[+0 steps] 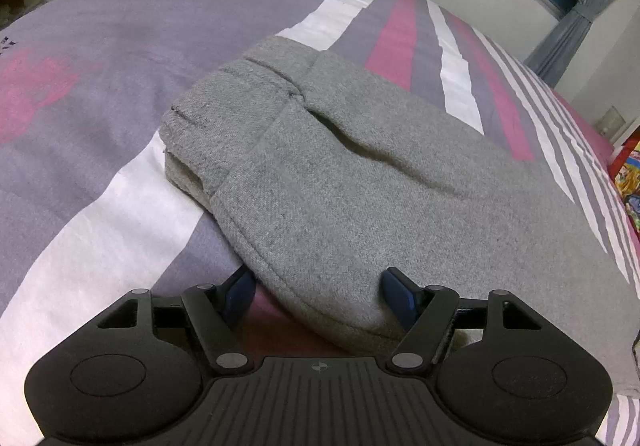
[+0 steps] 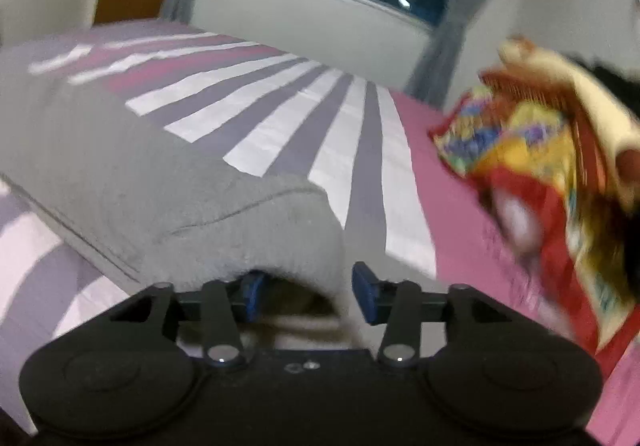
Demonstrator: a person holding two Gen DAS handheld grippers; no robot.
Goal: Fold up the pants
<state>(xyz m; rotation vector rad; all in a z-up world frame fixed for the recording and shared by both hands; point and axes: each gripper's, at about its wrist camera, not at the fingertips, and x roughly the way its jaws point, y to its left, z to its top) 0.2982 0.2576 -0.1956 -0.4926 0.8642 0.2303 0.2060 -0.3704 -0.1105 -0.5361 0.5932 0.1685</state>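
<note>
The left claw [image 1: 318, 292] is standing with its blue pads apart, straddling the near rounded edge of the grey pants [image 1: 320, 173] — the fabric is lying between the pads, but they are not pressing on it. From there the folded bundle is stretching up and away from the claw across the striped bedspread [image 1: 100, 45], its long axis running toward the far left, where the stacked layers and a seamed hem are showing. The right claw [image 2: 306, 292] is likewise parted, with a raised hump of the pants [image 2: 180, 181] arching right in front of it; whether the left pad is touching cloth is hard to tell in the blur. In that view the bundle is reaching off to the left, so both claws are sitting at the same near end — the left looking squarely along the garment, the right at its corner beside a bright patterned cloth [image 2: 540, 173]. The pants seem already folded compactly, so any next fold would likely carry this near end toward the far one.
</note>
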